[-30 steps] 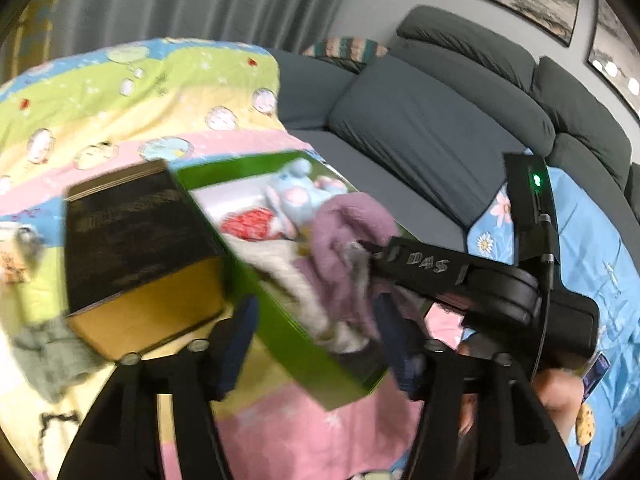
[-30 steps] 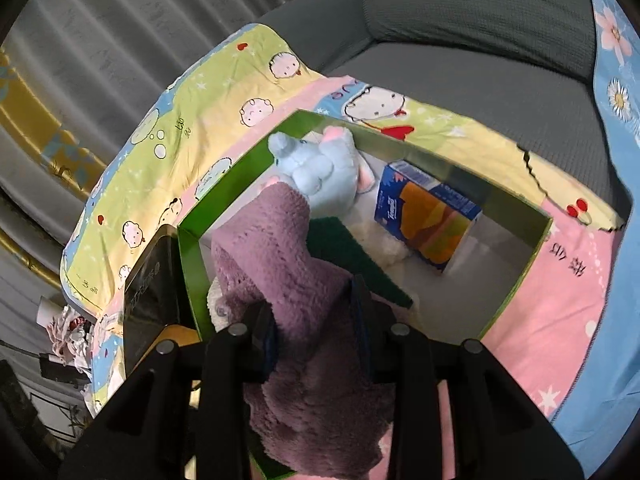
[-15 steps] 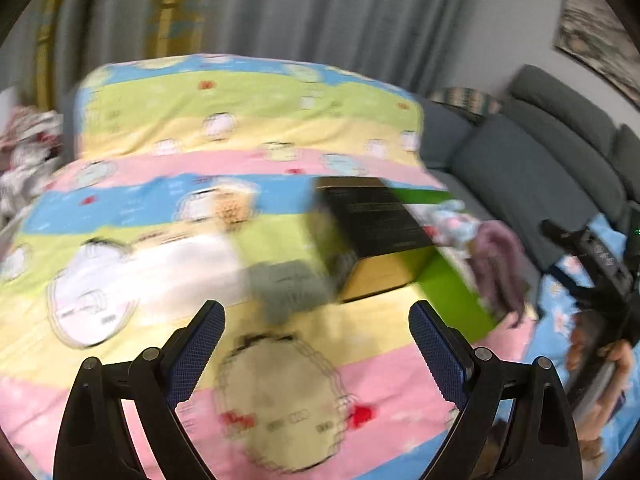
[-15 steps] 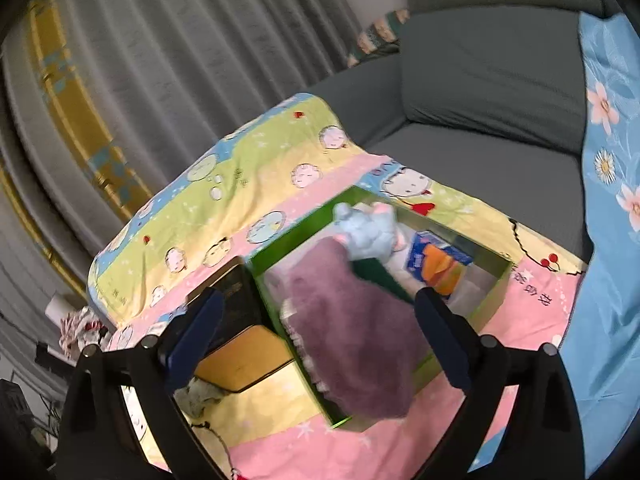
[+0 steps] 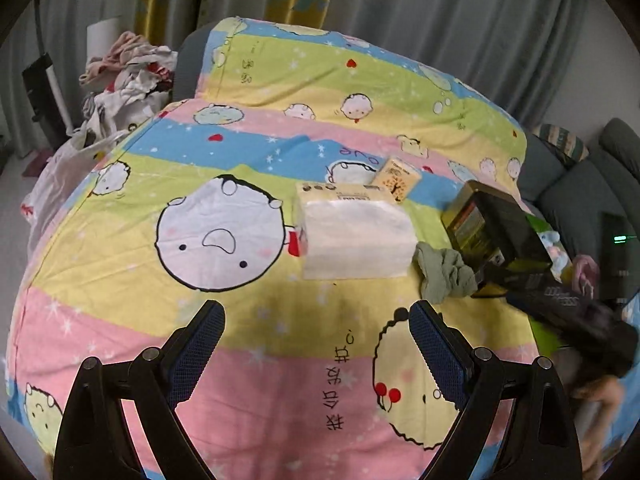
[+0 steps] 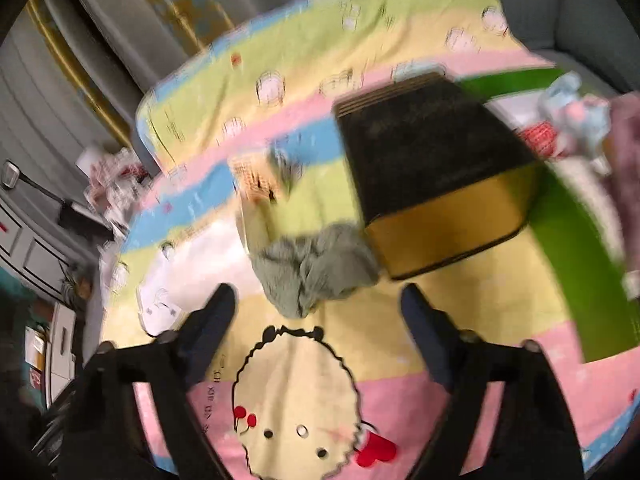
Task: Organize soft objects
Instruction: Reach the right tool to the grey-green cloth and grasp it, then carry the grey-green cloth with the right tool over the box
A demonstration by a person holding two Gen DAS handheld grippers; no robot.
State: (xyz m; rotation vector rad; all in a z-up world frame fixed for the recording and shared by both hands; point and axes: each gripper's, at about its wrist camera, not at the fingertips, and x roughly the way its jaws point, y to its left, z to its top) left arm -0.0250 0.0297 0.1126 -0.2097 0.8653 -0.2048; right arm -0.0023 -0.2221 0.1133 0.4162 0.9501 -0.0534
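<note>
Only a little writing can be made out: in the left wrist view the cartoon bedsheet (image 5: pixel 120 248) carries upside-down Chinese characters printed in the pink band just ahead of the left gripper (image 5: pixel 316 334), between its fingers, and the letters "ove" on a blue band farther off; the print on the small orange tissue pack (image 5: pixel 398 178) and on the black-and-gold box (image 5: pixel 496 228) is too small or blurred to read. The left gripper stands wide with nothing between its blue-padded fingers (image 5: pixel 200 344), after opening and then holding that width. Straight ahead of it lies a large white pack of tissues (image 5: pixel 356 236), its long axis running across the view, with the orange pack touching its far right corner. Ahead and to the right, a crumpled grey-green cloth (image 5: pixel 444 274) sits between the white pack and the black-and-gold box, touching both; it is bunched, with no clear long axis. The right gripper (image 6: pixel 318 300) is seen blurred in its own view, its jaws apart and empty, having just been closing somewhat; the same grey-green cloth (image 6: pixel 316 270) lies just ahead of its fingertips, between them in line but not touched. Beyond, to the right of that gripper, the box points away at a slant, and behind it the green bin (image 6: pixel 576 248) holds a light blue plush (image 6: pixel 568 100) and a purple knit (image 6: pixel 628 152) at the frame's edge.
</note>
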